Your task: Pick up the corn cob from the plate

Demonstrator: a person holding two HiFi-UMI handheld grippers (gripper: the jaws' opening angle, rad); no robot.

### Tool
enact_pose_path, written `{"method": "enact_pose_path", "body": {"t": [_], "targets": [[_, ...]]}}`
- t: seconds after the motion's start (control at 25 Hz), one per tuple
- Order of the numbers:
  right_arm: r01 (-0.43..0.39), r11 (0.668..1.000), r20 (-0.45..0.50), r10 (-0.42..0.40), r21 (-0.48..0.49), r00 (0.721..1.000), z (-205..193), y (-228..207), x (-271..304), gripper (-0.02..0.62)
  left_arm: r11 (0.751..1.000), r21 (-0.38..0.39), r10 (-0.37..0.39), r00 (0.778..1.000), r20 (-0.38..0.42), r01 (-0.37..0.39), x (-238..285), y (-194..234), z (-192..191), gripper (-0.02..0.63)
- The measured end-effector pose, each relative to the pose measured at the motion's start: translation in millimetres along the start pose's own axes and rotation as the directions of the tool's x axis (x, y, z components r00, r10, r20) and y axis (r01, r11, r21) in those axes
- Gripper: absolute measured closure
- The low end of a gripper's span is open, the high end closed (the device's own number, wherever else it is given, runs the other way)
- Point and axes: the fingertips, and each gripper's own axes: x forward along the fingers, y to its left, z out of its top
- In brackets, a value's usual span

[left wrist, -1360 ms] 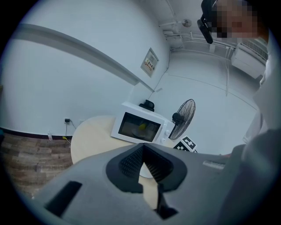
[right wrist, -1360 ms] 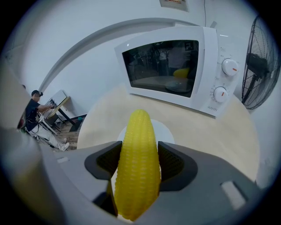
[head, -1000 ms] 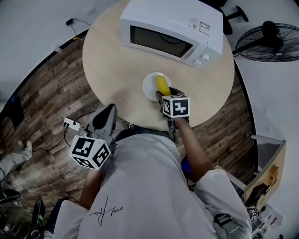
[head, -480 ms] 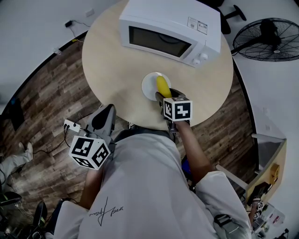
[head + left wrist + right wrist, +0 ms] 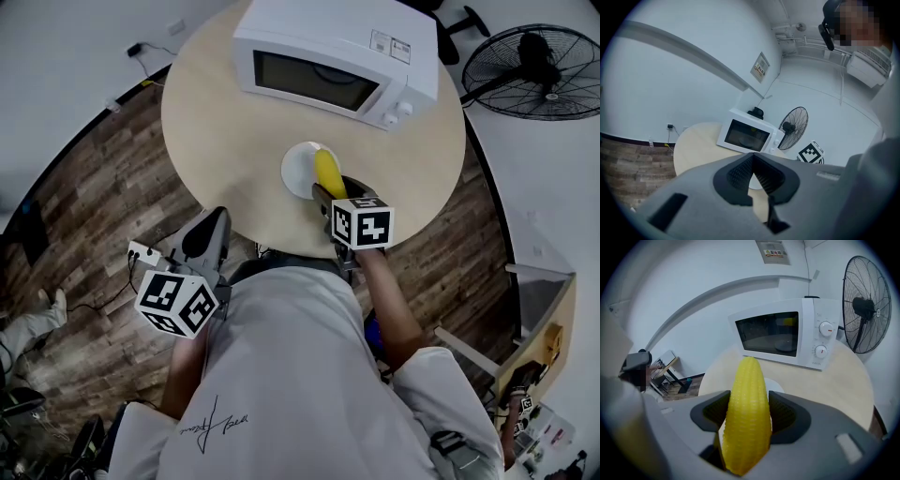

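The right gripper (image 5: 749,414) has its jaws closed on the corn cob (image 5: 748,380), pads pressing both flanks of the thick end and the tapered tip pointing out ahead toward the microwave (image 5: 787,331). Over the last second the gripper's marker cube has slid a little back toward the person, and the cob has come with it. It is a small shift, but it suggests the grasp holds and the lift is beginning. In the head view the cob lies over the right edge of the white plate (image 5: 295,171); whether it has fully cleared the plate I cannot tell. The microwave, door closed, stands beyond the plate on the round table (image 5: 225,131), near but not in the way of a pull upward and back. The left gripper (image 5: 752,159) hangs off the table's near edge over the wooden floor, its jaw tips together on nothing. A standing fan (image 5: 530,56) is well apart, off the table.
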Motion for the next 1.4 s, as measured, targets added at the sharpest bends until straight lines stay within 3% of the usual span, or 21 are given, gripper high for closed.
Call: {"method": "enact_pose_path", "body": {"t": [1.4], "targets": [[-0.046, 0.998, 0.151, 0.040, 0.037, 0.988, 32, 12, -54, 0.327, 1.000, 0.001, -0.001, 1.000, -0.011, 0.001, 8, 7, 3, 0.615]]}}
